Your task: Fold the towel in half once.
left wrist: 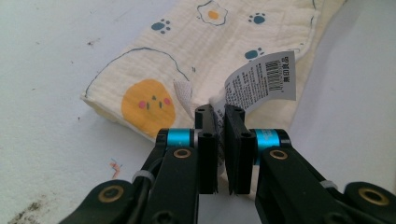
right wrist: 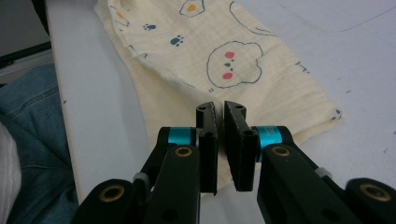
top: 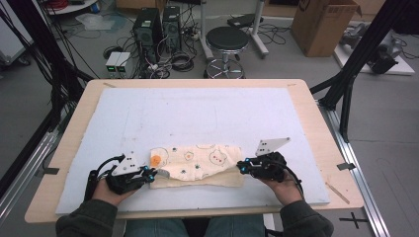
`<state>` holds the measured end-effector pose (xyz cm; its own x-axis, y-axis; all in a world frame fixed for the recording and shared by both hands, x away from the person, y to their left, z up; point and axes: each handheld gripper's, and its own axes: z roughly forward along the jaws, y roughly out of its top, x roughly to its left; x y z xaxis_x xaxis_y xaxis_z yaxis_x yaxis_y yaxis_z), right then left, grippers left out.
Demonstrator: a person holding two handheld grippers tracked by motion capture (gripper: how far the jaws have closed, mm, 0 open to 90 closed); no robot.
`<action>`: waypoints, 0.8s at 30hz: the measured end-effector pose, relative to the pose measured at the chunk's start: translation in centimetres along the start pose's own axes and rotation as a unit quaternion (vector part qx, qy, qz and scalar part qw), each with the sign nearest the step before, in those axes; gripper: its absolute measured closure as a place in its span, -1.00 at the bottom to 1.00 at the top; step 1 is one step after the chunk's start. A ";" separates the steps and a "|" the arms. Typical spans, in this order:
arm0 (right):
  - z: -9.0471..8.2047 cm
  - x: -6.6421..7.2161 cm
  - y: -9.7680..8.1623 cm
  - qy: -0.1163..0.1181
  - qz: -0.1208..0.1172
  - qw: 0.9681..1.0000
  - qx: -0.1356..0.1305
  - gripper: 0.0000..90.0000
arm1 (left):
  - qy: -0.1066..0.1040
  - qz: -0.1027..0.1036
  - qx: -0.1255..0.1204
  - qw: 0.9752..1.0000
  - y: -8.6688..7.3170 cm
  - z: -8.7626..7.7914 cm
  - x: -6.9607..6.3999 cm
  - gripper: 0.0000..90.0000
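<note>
Cloth (top: 197, 165), cream with printed faces and paw marks, lies folded near the front edge of the white mat (top: 197, 111). Left gripper (top: 154, 172) pinches its left end beside the label (left wrist: 261, 80); right gripper (top: 240, 166) is clamped on the right end. For a clean fold, both ends should probably lift together, level and taut. One cloth, one label, two grippers.

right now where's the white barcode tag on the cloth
In the left gripper view the barcode tag sticks up from the cream printed cloth just beyond the left tongs, right of the orange face print.
</note>
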<state>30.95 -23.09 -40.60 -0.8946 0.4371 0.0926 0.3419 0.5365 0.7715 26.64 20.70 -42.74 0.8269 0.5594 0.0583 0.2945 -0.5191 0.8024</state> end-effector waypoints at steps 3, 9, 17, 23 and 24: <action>0.1 0.2 -0.1 0.003 0.000 1.000 0.004 0.87 | 0.001 0.000 0.000 1.000 -0.1 -0.1 -0.2 0.87; 0.2 0.4 -0.5 0.007 -0.003 1.000 0.010 0.87 | -0.002 0.003 0.006 1.000 -0.4 0.1 -0.5 0.87; 0.6 0.6 -1.3 0.014 -0.003 1.000 0.027 0.86 | -0.008 0.008 0.012 1.000 -0.6 0.1 -0.9 0.83; 0.7 0.8 -1.7 0.025 0.000 0.999 0.035 0.81 | -0.018 -0.001 0.007 1.000 -0.6 -0.4 -0.8 0.58; 0.7 0.8 -1.8 0.026 0.000 0.999 0.038 0.78 | -0.019 0.000 0.004 1.000 -0.6 -0.5 -0.8 0.55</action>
<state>29.83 -23.20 -42.32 -0.9079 0.3994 0.1270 0.3607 0.5903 0.7221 25.56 20.90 -42.93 0.8440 0.5352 0.0356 0.2985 -0.5237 0.7979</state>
